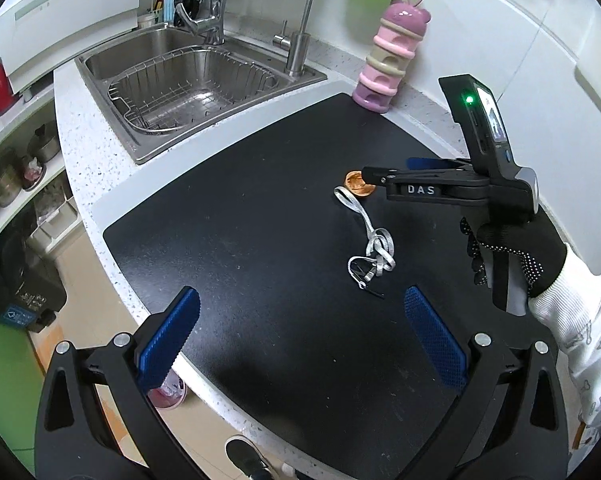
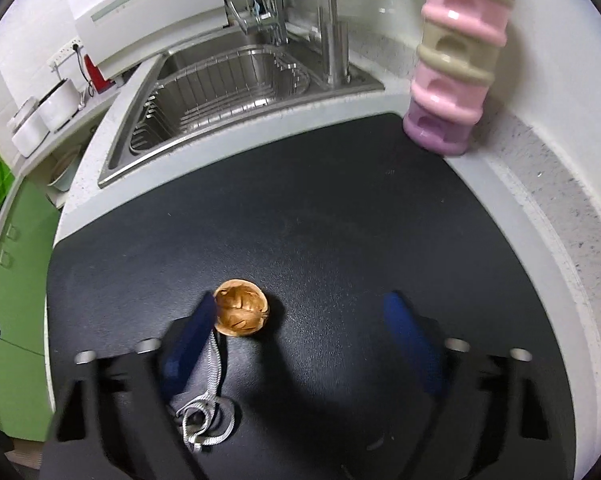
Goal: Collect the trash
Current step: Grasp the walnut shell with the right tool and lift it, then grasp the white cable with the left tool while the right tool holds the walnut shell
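A brown walnut half-shell (image 2: 241, 307) lies on the black mat (image 2: 340, 220), just inside my right gripper's left finger. My right gripper (image 2: 300, 310) is open, low over the mat. In the left wrist view the shell (image 1: 356, 185) is partly hidden behind the right gripper (image 1: 384, 170). A grey tangled cord (image 1: 370, 248) lies on the mat, also showing in the right wrist view (image 2: 208, 408) under the left finger. My left gripper (image 1: 302, 312) is open and empty, nearer the mat's front edge (image 1: 160, 272).
A steel sink (image 1: 188, 84) with a wire basket and taps sits at the far left. A pink and purple stacked container (image 1: 386, 64) stands at the mat's back corner by the wall. The counter edge drops to the floor on the left.
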`<state>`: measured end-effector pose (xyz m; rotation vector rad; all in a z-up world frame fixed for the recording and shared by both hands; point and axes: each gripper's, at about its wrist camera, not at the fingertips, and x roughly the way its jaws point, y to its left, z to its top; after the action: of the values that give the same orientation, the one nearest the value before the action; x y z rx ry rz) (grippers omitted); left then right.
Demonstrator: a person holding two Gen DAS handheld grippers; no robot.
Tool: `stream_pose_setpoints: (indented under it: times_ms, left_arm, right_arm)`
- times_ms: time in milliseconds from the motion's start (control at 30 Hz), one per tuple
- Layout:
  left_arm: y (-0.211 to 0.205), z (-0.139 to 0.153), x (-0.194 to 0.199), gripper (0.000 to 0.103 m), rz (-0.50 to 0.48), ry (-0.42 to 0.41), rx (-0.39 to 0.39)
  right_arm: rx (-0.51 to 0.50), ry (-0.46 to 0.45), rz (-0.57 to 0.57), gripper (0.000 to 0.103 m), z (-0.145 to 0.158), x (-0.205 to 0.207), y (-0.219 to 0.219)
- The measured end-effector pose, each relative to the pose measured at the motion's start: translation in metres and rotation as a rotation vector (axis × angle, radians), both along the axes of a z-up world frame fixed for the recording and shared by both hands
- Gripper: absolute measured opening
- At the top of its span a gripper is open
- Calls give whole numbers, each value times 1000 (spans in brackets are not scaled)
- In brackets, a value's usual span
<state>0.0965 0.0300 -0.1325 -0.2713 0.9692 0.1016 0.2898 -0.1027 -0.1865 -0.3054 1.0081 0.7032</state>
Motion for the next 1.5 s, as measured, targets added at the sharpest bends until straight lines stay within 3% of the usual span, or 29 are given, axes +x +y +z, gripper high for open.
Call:
stream_pose_setpoints:
  times_ms: [167,267,333,367,600,833,1433,1500]
  left_arm:
    - [3,-7,6,100,-4,11,-4]
    - [3,-9,10,100,-8,15,-5]
    - [2,-8,11,100,-13,14,-6]
    - [2,-8,12,100,-15,13,-6]
    - [-8,-7,21,100,-41,12,1]
    - [-33,-10,47,100,-112,10,28]
    - [-77,-61,103,100,-222,74,169]
    - [-81,-65,103,83,-229,74,173]
  right_arm:
    - [21,40,31,56,-6,2,4]
    - [28,53,53,35,-7,0,7]
    - [27,62,57,9,-8,-1,8]
    - [29,63,58,5,-7,-1,8]
    - [52,54,41,4,4,-3,-1]
    - [77,17,2,4,38,-9,-23]
    - [88,-15,-83,4,58,-14,-78]
    - [88,-14,-87,4,57,-15,-82]
